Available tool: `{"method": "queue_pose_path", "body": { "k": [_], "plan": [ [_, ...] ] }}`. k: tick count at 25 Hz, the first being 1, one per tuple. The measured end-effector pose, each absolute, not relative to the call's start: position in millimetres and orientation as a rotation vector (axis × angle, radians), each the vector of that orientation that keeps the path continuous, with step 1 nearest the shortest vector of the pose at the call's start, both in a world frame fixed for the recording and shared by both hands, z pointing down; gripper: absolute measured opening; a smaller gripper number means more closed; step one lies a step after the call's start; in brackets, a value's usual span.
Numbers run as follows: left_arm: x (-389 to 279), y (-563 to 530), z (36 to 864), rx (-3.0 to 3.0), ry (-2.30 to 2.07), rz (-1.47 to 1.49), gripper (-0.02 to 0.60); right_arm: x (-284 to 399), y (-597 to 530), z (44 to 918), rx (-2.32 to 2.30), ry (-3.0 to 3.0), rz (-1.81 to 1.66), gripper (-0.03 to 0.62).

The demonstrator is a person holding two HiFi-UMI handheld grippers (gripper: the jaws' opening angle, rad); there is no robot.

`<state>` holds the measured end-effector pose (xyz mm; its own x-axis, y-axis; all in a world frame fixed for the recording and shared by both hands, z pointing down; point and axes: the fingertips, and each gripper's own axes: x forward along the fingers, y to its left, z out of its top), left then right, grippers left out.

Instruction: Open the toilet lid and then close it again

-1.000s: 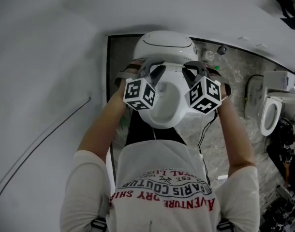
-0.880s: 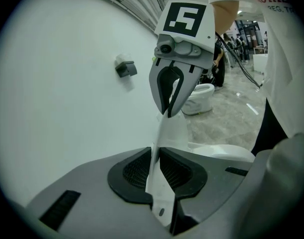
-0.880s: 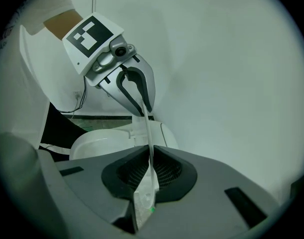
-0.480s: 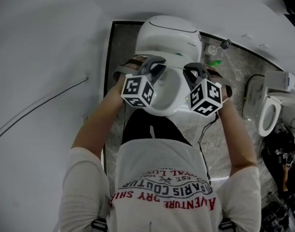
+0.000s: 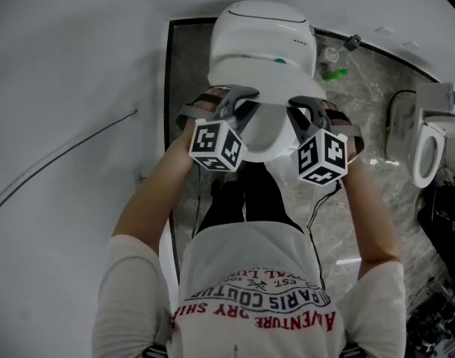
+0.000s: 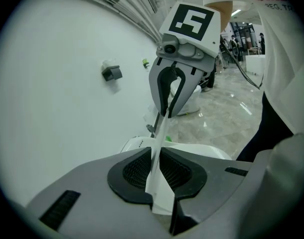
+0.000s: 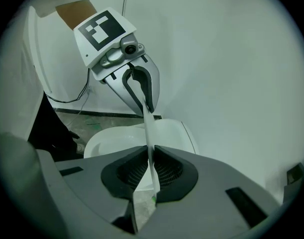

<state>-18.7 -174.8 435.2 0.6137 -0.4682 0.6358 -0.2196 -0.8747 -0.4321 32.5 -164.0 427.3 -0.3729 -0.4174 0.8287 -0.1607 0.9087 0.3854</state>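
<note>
A white toilet (image 5: 261, 32) stands against the wall. Its thin white lid (image 5: 268, 129) is partly raised, tilted out over the bowl. My left gripper (image 5: 239, 110) is shut on the lid's left edge and my right gripper (image 5: 296, 114) on its right edge. In the left gripper view the lid edge (image 6: 157, 151) runs between my left gripper's (image 6: 159, 171) pads across to the right gripper (image 6: 174, 91). In the right gripper view the lid edge (image 7: 150, 143) is clamped in my right gripper (image 7: 152, 176), with the left gripper (image 7: 137, 91) opposite and the seat (image 7: 114, 138) below.
A second toilet (image 5: 429, 151) stands at the right on the marble floor (image 5: 362, 118). A green object (image 5: 333, 73) and a small fitting (image 5: 352, 43) lie beside the tank. A white wall (image 5: 71, 66) with a thin cable (image 5: 63, 162) closes off the left side.
Both grippers have swung the lid away from the tank towards the person and a little down. Both have stayed shut on its edges.
</note>
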Motion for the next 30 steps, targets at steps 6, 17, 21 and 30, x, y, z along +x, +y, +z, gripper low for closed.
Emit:
{"method": "queue_pose_path", "body": {
  "k": [6,17,21,30],
  "plan": [
    [-17.8,-140.5,454.8,-2.542,0.551,-1.115,0.060,33.0,-129.7,447.5,0.462,-1.933,-0.289,0.032],
    [-21.4,-79.5,498.7,-2.559,0.513,-1.094,0.084,28.8,-68.9,492.2,0.514,-1.931,-0.289,0.034],
    [-20.2,-61.1,510.8,-2.553,0.561,-1.107,0.094,30.1,-50.3,505.2,0.528,-1.939,-0.295,0.038],
    [-23.9,-23.4,551.7,-2.440,0.609,-1.152,0.103,26.5,-11.9,548.1,0.473,-1.945,-0.336,0.052]
  ]
}}
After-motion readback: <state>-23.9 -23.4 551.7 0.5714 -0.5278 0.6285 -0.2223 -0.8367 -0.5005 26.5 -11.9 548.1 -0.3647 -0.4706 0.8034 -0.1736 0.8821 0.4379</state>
